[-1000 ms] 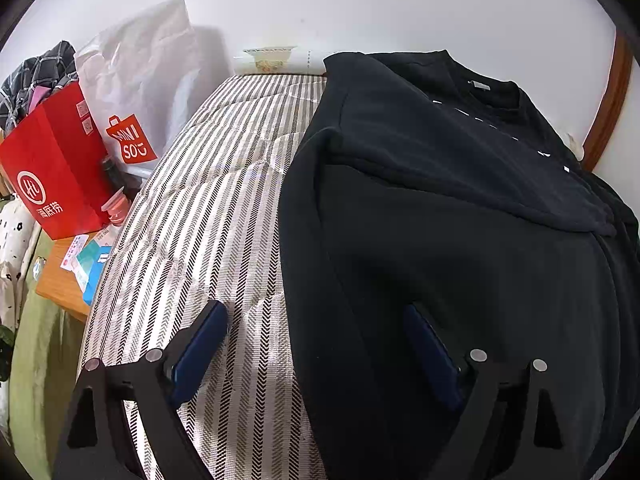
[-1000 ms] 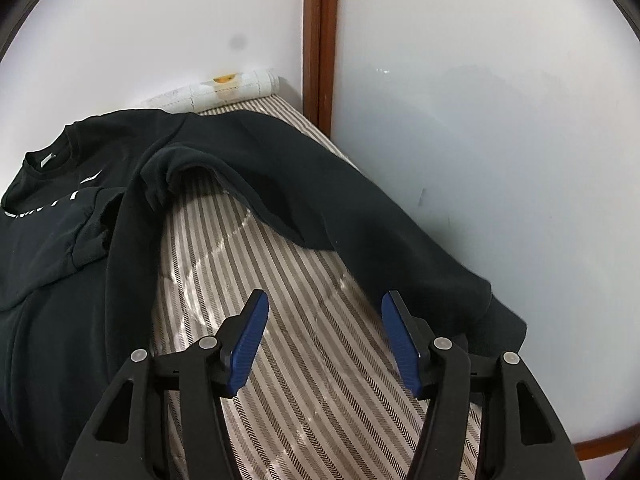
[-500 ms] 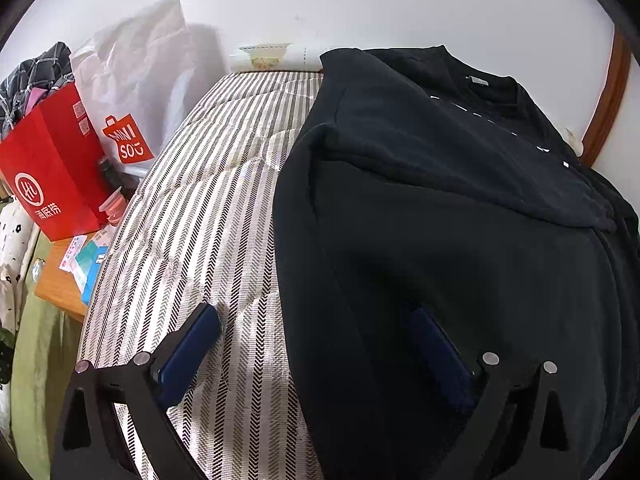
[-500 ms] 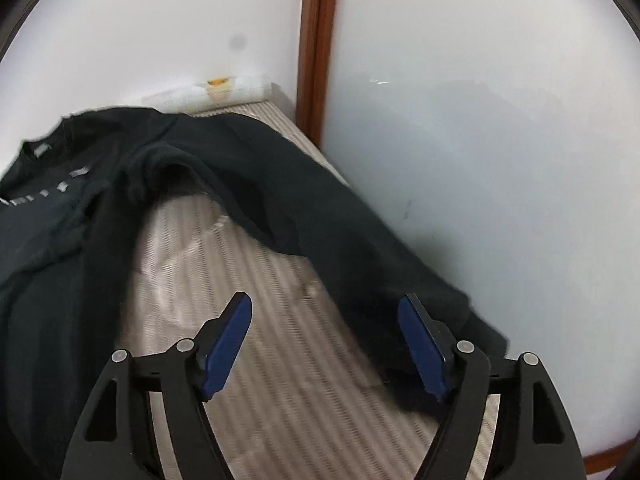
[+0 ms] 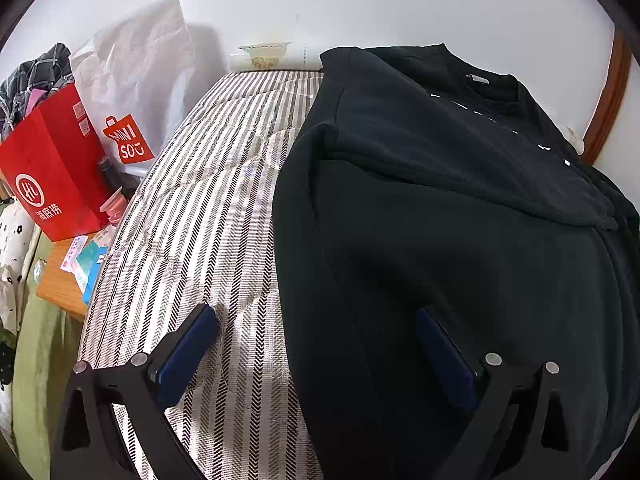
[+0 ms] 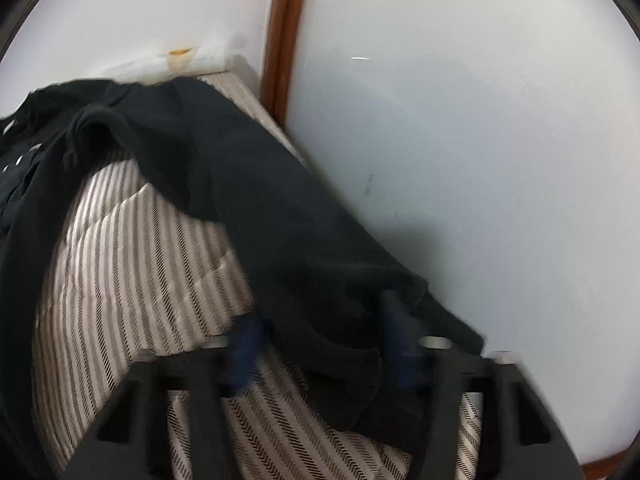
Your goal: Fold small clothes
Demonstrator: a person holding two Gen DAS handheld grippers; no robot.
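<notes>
A black sweatshirt [image 5: 460,220] lies on the striped mattress [image 5: 208,216], its left sleeve folded across the chest. My left gripper [image 5: 316,340] is open, one finger over the mattress, the other over the sweatshirt's body. In the right wrist view the other sleeve [image 6: 280,216] stretches along the white wall to its cuff. My right gripper [image 6: 320,344] is open with the cuff end of the sleeve between its fingers; the view is blurred.
A red paper bag [image 5: 48,172] and a white Miniso bag [image 5: 132,92] stand left of the bed, with small boxes on a wooden stand [image 5: 60,284]. A white wall [image 6: 480,160] with a brown wooden post [image 6: 286,40] borders the mattress on the right.
My right gripper has moved forward and right, so the sleeve cuff now lies between its fingers. My left gripper has shifted slightly and stays open.
</notes>
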